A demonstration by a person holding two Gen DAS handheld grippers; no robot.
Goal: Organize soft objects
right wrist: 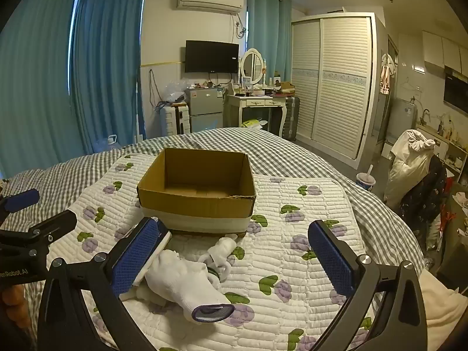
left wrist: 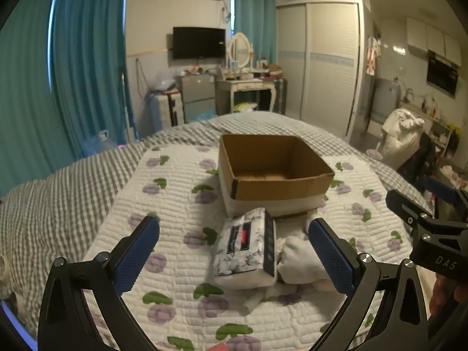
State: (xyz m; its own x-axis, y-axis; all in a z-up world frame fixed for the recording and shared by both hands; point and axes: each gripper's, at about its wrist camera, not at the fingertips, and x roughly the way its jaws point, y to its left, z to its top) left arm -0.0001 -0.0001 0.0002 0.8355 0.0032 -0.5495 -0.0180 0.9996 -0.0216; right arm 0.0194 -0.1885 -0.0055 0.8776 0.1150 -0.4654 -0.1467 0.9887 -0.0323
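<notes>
- Location: a bed (right wrist: 292,152) with a grey checked cover, and on it a white quilted pad (right wrist: 307,204) printed with purple flowers. All task items lie on this pad.
- Container: an open cardboard box (right wrist: 196,193) stands at centre frame in both views. What shows of its floor is bare; no soft item is seen inside it.
- Item one: a tissue pack (left wrist: 245,248) with a floral wrapper lies at lower centre of the left wrist view, just in front of the box and apart from it.
- Item two: a white sock (right wrist: 187,280) with a grey-lined cuff lies at lower centre of the right wrist view; in the left view it touches the tissue pack's right side.
- Item three: a smaller white rolled cloth piece (right wrist: 222,248) lies between the sock and the box. What it is cannot be told.
- Left gripper (left wrist: 234,251): jaws spread wide, holding nothing. The tissue pack lies between the blue pads in the picture, with no contact seen.
- Right gripper (right wrist: 237,257): jaws spread wide, holding nothing. The sock lies low between them, its toe end hidden behind the left pad.
- Progress, as a judgement: the task appears to be at its start. Nothing is boxed; three items remain on the pad.
- Next step, as a judgement: the left gripper looks lined up on the tissue pack.
</notes>
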